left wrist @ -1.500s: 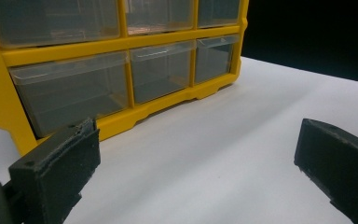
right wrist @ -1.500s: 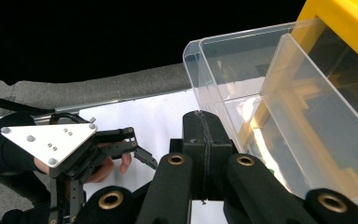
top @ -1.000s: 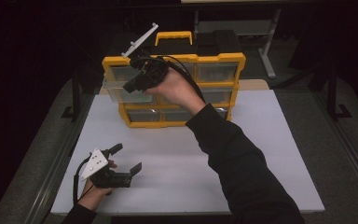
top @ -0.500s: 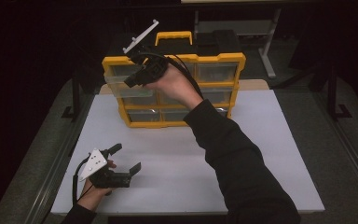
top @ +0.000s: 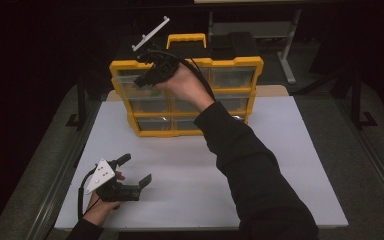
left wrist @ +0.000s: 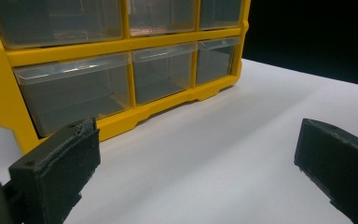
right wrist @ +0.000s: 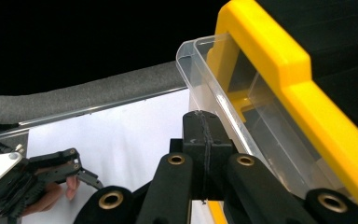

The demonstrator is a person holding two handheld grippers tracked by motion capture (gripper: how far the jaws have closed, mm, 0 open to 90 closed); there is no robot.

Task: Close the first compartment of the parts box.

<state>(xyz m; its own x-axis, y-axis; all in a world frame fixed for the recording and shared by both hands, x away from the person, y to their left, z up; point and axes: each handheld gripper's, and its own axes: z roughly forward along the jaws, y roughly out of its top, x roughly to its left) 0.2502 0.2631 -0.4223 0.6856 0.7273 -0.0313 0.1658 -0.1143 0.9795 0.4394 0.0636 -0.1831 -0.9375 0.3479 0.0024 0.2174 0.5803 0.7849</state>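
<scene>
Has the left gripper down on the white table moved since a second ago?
No. The left gripper sits at the same spot near the table's front left edge, jaws open.

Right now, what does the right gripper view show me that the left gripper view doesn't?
Right gripper view alone: the right hand-held gripper, jaws shut, against the clear top drawer that sticks out of the frame, with the left hand-held gripper resting farther off. Left gripper view alone: that gripper's own jaws wide apart and the bottom-row drawers. Both: the yellow organizer and white tabletop.

Clear top-left drawer point(right wrist: 233, 112) slid partly out of upright yellow organizer point(top: 186, 95).
</scene>
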